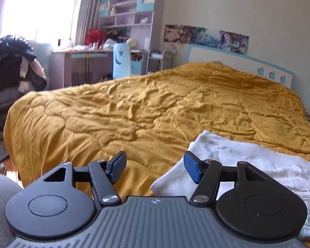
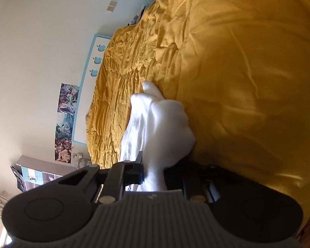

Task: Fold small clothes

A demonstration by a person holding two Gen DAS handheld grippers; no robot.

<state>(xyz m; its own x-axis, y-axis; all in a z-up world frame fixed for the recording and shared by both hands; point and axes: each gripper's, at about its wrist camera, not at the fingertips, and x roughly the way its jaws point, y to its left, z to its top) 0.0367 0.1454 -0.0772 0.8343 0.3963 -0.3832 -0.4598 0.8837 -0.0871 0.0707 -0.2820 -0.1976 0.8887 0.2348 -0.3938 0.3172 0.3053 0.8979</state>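
Big picture first: the bed (image 1: 134,107) under its mustard quilt fills everything ahead of both sets of fingers; the white garment (image 1: 248,161) lies on the quilt at the near edge, spreading ahead of and to the right of the left gripper (image 1: 155,168), printed lettering showing on the part nearest the camera; the left fingers (image 1: 118,168) stand wide apart with nothing between them, the right-hand pad just over the garment's near corner, the other over bare quilt.

Over to the right gripper (image 2: 154,174), rolled hard onto its side; its fingers are clamped on a bunched fold of the white garment (image 2: 161,124), cloth running forward from the pads and draping back to the quilt beyond them.

Now the risks, as I read it; that grip holds a thick wad, not a clean edge, so pulling across could drag the whole piece and leave the fold crooked; the slippery-looking quilt may let the garment slide rather than crease; and with the left fingers holding nothing, no corner is pinned, so the free side could bunch or follow the lift.
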